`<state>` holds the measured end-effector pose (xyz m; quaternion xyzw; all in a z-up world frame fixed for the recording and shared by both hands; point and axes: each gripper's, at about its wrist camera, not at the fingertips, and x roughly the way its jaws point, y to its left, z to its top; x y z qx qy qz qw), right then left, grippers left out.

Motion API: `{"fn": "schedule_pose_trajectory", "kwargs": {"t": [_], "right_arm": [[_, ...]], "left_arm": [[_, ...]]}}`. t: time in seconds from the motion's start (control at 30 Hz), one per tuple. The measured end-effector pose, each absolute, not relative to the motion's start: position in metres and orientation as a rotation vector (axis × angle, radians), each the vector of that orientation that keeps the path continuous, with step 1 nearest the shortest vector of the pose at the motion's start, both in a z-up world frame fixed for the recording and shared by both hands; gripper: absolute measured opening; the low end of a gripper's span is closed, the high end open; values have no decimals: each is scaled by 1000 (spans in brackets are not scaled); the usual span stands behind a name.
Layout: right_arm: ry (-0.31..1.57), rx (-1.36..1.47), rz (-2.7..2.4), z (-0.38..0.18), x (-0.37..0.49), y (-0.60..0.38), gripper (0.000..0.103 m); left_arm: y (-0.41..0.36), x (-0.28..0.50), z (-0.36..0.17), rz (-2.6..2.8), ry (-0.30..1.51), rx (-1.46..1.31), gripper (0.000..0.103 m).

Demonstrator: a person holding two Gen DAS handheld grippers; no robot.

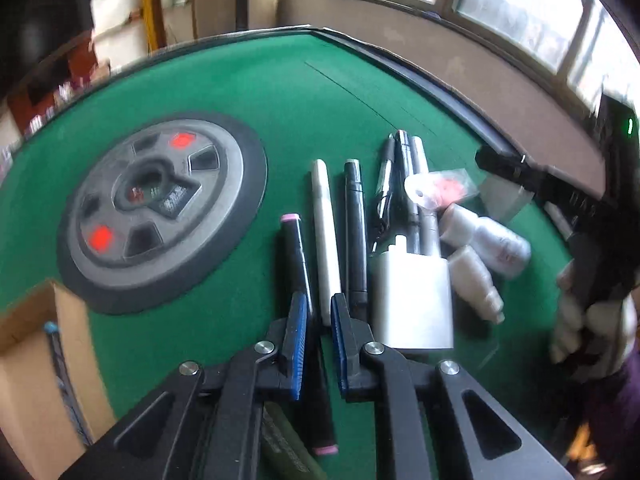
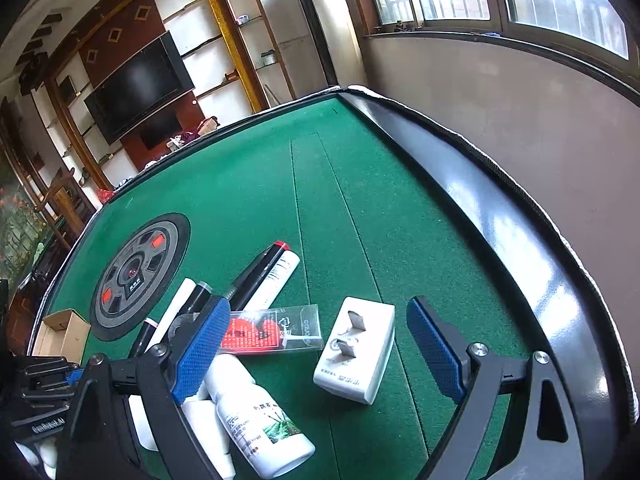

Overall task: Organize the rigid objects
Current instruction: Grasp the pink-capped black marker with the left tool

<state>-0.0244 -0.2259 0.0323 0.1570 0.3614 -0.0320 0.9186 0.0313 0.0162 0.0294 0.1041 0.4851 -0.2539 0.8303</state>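
Progress assessment, read left to right from each claw.

Left wrist view: an open brown cardboard box (image 1: 36,344) sits low and to the left of the left claw (image 1: 319,344); only a thin blue-tipped item shows inside it, so sorting appears barely begun. Ahead-left lies the round grey control panel (image 1: 160,210) set into the green felt surface (image 1: 280,92). The left claw is narrowed onto the black marker with pink end caps (image 1: 298,264), which runs between the blue pads (grip judged secure, lift not yet evident). Just right of it lie a white pen (image 1: 325,232), a black pen (image 1: 356,236), a bundle of dark and grey pens (image 1: 408,184), a white rectangular plastic block (image 1: 412,300) and white plastic bottles (image 1: 484,248).

Right wrist view: the right claw (image 2: 320,360) stands wide, holding nothing. Between its pads lie a clear packet with a red label (image 2: 272,332) and a white plug adapter with metal prongs (image 2: 356,356); a white labelled bottle (image 2: 260,420) rests lower left.

Nearly all items remain loose.
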Motion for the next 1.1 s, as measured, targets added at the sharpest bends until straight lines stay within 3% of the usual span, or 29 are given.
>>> {"fn": "schedule_pose_trajectory", "kwargs": {"t": [0.27,0.43,0.6,0.67,1.1], "right_arm": [[752,322,-57,31,-23,-226,89],[754,328,-55,31,-24,-226,89],[759,312,-51,31,-23,-222,89],[757,300,-55,31,-23,-220,89],[680,303,-8,59,-45,-201,90]], "left_arm": [[3,16,29,-470,964,402,14],[14,13,14,-453,1016,367,25],[11,15,11,-428,1003,352,24],[6,13,12,-422,990,348,14],[107,-64,81,-459,793,-147,14]]}}
